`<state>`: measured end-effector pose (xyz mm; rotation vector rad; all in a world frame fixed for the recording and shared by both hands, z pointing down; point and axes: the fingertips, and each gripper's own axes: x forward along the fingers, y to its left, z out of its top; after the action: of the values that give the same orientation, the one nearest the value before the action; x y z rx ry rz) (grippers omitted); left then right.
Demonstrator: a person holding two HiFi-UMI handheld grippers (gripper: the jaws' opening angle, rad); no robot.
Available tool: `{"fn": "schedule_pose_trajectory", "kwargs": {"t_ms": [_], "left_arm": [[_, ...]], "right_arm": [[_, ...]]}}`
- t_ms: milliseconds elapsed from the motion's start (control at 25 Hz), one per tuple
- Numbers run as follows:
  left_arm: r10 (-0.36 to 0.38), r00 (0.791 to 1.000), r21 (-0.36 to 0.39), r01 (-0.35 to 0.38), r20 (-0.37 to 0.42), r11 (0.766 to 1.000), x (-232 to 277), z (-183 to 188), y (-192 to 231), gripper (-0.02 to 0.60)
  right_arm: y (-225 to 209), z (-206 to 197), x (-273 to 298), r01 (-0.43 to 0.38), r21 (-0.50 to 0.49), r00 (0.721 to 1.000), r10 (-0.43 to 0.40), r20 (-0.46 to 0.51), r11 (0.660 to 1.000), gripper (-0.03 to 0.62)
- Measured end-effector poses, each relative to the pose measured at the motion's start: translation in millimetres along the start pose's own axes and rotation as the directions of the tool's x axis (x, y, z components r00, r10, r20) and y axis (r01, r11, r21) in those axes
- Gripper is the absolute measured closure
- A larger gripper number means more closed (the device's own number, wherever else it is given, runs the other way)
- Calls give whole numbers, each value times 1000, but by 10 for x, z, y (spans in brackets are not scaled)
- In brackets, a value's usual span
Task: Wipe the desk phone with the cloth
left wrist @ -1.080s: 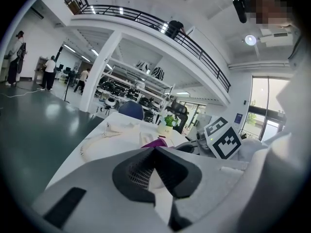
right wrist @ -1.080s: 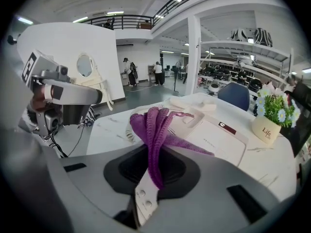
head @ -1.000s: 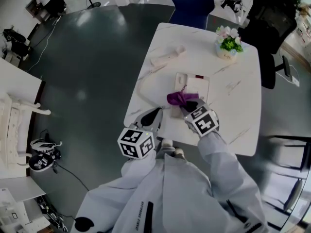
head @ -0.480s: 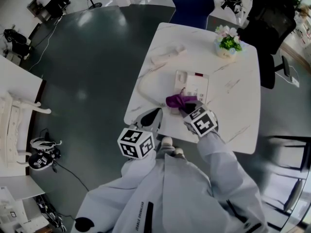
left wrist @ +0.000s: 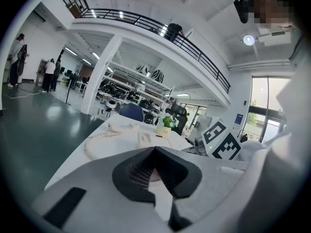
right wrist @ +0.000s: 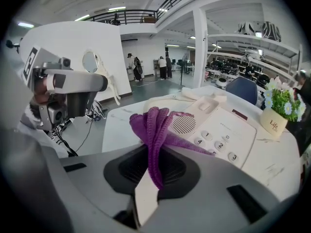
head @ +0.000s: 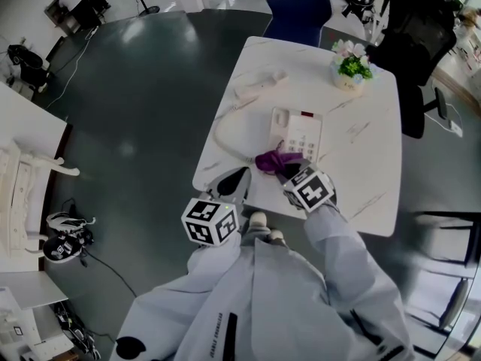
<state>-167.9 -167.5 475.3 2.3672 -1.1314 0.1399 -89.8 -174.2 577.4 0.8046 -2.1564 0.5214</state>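
A white desk phone (head: 297, 132) lies flat in the middle of a white marble-pattern desk (head: 361, 173), number keys and speaker grille facing up. Its handset (head: 259, 86) is off the cradle and lies apart at the far left of the desk, joined to the phone by a looping cord (head: 223, 137). A bunched purple cloth (head: 270, 159) rests on the near left corner of the phone. The right claw (head: 288, 168) is closed tight on the cloth, whose folds stand up from between its jaws just in front of the speaker grille. The left claw (head: 234, 182) is held at the near left edge of the desk, well apart from the phone, its jaws brought together with nothing between them. A small pot of flowers (head: 352, 68) stands at the far right corner, and a blue chair (head: 297, 6) sits beyond the far edge. The wiping looks to be under way at the phone's near end; the keys, the far end and the handset probably remain to be done, though no view shows which parts are already clean
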Motion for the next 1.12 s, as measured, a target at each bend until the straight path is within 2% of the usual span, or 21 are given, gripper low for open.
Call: {"fn": "schedule_pose_trajectory", "kwargs": {"t_ms": [280, 480, 680, 1120], "left_arm": [[-2, 1000, 7, 2, 9, 1000, -22, 18, -34, 584], [-8, 1000, 12, 7, 13, 1000, -35, 30, -71, 583], [-11, 1000, 20, 11, 22, 1000, -30, 68, -98, 583], [-54, 998, 59, 51, 35, 997, 31, 203, -211, 583]], "right_arm": [[35, -45, -8, 4, -44, 1000, -5, -24, 999, 554], [132, -113, -14, -24, -33, 998, 22, -52, 999, 554], [110, -125, -15, -17, -53, 998, 14, -55, 998, 554], [295, -181, -88, -118, 16, 992, 119, -31, 993, 554]]}}
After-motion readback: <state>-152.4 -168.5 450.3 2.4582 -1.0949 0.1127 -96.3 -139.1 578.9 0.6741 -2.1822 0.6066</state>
